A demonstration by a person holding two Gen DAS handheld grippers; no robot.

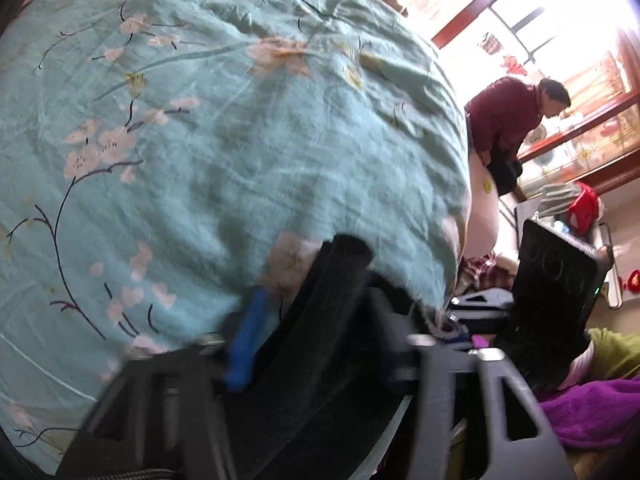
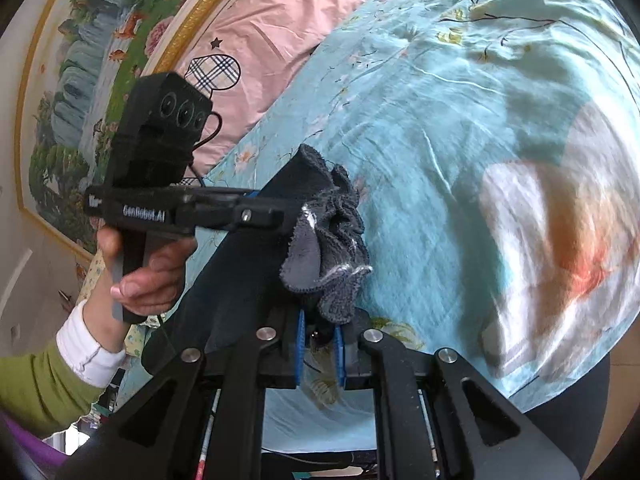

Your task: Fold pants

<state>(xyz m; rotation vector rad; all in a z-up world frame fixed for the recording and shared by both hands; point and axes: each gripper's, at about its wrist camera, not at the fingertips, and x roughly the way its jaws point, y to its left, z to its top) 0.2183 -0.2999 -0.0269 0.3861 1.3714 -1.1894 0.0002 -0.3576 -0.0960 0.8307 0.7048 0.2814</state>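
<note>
Dark pants [image 2: 256,264]: one | left gripper [image 1: 316,312]: clamped on pants | right gripper [image 2: 320,344]: clamped on pants

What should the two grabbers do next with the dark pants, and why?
Probably lift and spread them apart. The right gripper pinches a bunched grey edge of the pants, and the left gripper grips the dark cloth nearby, so the pants are crumpled above the bedsheet.

Your pants [image 2: 256,264] are dark, matt, fuzzy knit cloth, with a ruffled grey waistband. The bedsheet [image 2: 460,128] under them is thin, creased, smooth cotton-like fabric. Your right gripper [image 2: 320,340] is matt black plastic with shiny metal rivets and 2 blue rubbery pads [image 2: 300,344].
</note>
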